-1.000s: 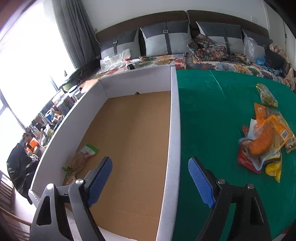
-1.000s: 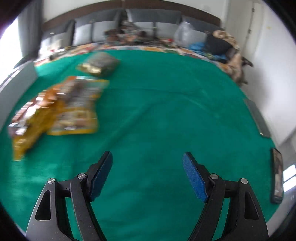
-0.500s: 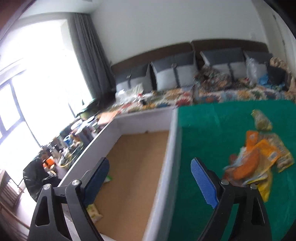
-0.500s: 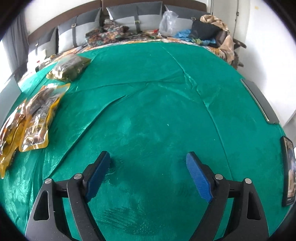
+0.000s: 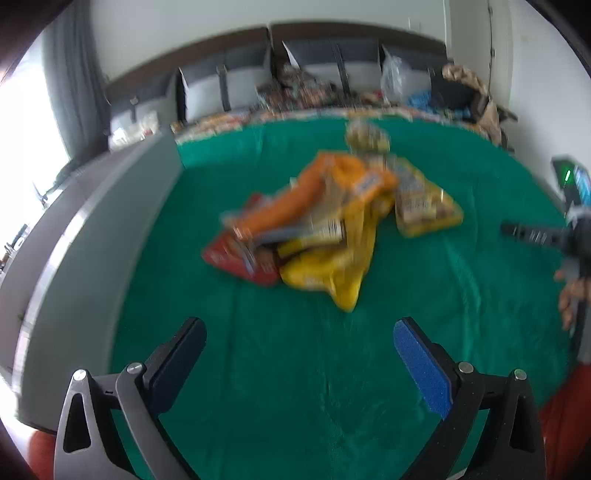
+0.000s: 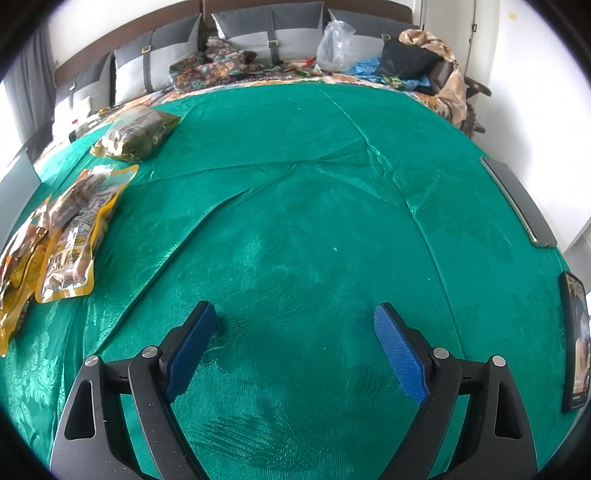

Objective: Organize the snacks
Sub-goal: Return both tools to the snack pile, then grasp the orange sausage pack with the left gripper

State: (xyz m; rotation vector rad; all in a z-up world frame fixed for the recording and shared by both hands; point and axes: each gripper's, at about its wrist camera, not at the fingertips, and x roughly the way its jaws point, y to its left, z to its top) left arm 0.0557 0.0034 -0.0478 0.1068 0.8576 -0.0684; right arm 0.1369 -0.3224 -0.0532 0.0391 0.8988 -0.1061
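On the green cloth ahead of our left hand-held gripper sits the snack pile, blurred: an orange pack on top, a red pack at its left edge, a yellow pack nearest us, another yellow-trimmed pack to the right and a greenish pack behind. Our left jaws are spread wide and hold nothing; bare cloth lies between them and the pile. A white box wall runs along the left, just beside the cloth; its inside is hidden. At far right we see part of the other tool and fingers, too blurred to read.

Our right hand-held gripper is also wide apart and empty, over bare cloth. Well to its left lie the yellow-trimmed pack, more packs cut by the edge, and the greenish pack. Two dark flat devices lie at the right edge. Pillows and clutter line the back.

Against half a second ago, our left view has swung off the box interior onto the pile; our right view is almost unchanged.
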